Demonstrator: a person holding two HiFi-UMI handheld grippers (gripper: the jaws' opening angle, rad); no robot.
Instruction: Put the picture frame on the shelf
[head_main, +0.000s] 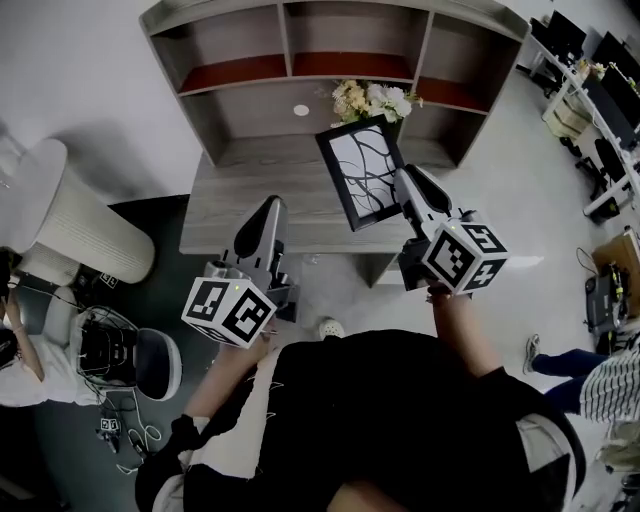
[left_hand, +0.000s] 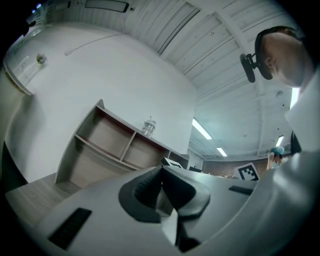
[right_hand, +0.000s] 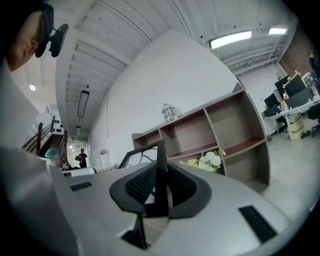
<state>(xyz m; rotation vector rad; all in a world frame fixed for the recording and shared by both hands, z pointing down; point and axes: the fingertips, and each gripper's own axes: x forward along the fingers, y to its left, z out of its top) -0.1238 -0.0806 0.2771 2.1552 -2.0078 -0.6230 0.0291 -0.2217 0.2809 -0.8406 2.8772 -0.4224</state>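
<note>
The right gripper (head_main: 405, 186) has its jaws closed on the right edge of the picture frame (head_main: 362, 172), a black frame around a white picture of dark branches. The frame's thin edge stands upright between the two ribbed pads. The frame is held in the air, tilted, in front of the shelf unit (head_main: 290, 36) and level with its open lower middle bay; it does not touch the shelf. A bunch of pale flowers (head_main: 372, 100) stands just behind the frame, at the mouth of that bay.

The left gripper (head_main: 272, 207) is empty. Its jaws meet at the tips with nothing between them, and it points toward the left half of the shelf from over the grey wooden desk (head_main: 240, 215) on which the shelf stands.

A small white disc (head_main: 301, 110) lies on the desk inside the shelf's lower bay, left of the flowers. A glass jar (right_hand: 169, 112) stands on top of the shelf. Well to the left of the shelf, on the floor, is what looks like a ribbed white bin (head_main: 80, 232), though the view there is poor.
</note>
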